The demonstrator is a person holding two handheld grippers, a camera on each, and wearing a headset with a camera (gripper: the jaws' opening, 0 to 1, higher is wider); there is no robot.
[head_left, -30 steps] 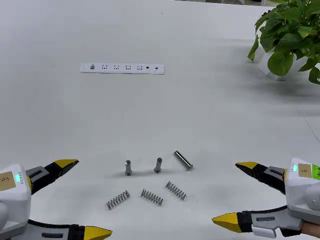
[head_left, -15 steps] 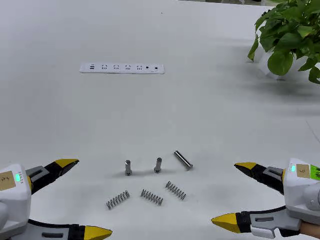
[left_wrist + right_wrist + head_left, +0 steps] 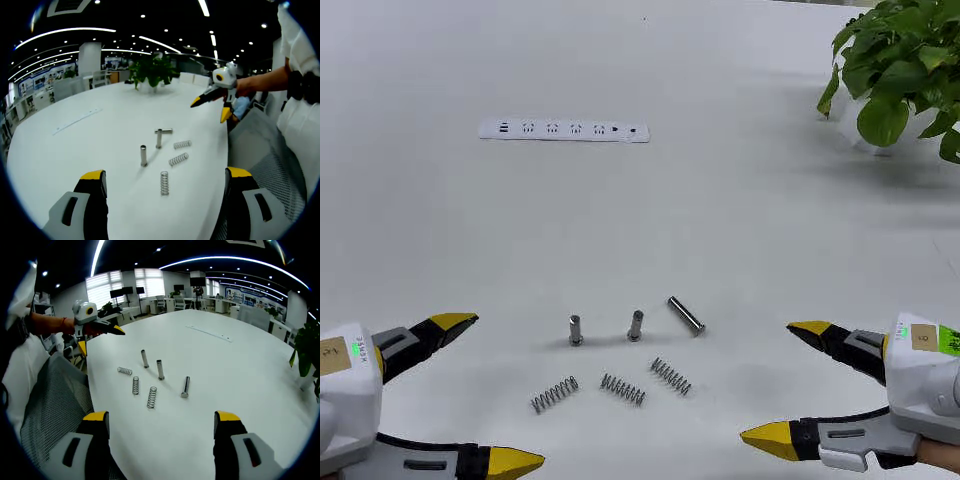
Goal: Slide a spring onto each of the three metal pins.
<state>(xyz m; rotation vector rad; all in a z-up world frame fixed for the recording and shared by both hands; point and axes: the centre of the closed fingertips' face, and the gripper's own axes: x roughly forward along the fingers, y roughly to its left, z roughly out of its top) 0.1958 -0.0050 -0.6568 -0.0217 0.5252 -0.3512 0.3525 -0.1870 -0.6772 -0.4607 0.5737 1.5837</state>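
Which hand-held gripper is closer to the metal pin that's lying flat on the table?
Right. The right hand-held gripper is off to the right of the lying pin; the left hand-held gripper is much farther away on its left.

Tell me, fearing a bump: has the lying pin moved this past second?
No. The lying pin keeps its gap to the upright pin beside it; the camera shifted.

On the desk (image 3: 740, 230) the left pin (image 3: 575, 329) and mid pin (image 3: 636, 324) stand side by side; the right pin (image 3: 686, 316) lies at their 3 o'clock. The springs (image 3: 622, 389) lie in a row at the pins' 6 o'clock. The strip (image 3: 563, 130) lies at their 12, the plant (image 3: 900, 70) at 2.
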